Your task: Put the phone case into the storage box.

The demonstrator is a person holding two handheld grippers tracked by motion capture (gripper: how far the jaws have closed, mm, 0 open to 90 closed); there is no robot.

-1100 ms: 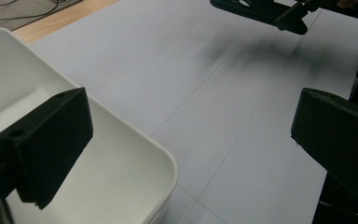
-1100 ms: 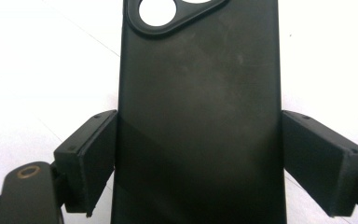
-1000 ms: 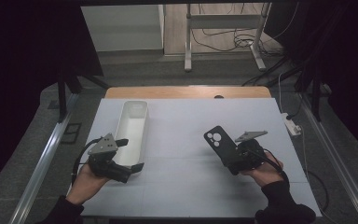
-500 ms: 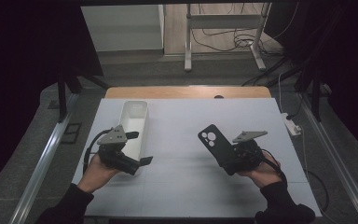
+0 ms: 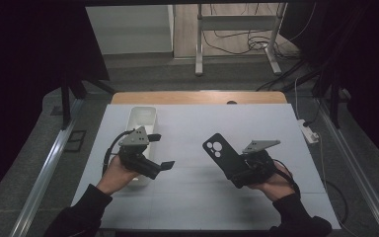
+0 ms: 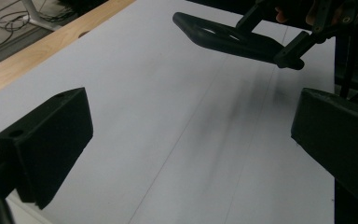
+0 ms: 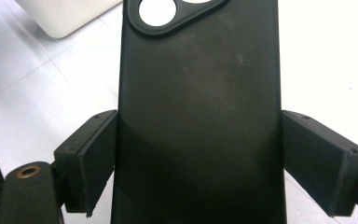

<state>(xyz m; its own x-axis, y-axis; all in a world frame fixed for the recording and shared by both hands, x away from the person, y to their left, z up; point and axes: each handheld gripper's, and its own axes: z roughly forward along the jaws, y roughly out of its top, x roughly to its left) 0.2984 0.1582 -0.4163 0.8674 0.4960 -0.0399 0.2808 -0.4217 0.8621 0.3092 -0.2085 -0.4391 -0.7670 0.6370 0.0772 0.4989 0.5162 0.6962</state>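
A black phone case with round camera cut-outs is held above the white table, its camera end tilted up and to the left. My right gripper is shut on its lower end. In the right gripper view the case sits between both pads, which press on its long edges. My left gripper hovers at the left with its jaws wide open and nothing between them. The left gripper view shows the open gripper over bare table and the case farther off, edge-on.
A long white tray lies at the left of the table, its near end under my left hand; its corner shows in the right gripper view. A wooden strip edges the table's far side. A power strip hangs at the right edge.
My left hand has moved right and away from the near edge, over the tray's near end, jaws still open. The right hand and the case have barely shifted.
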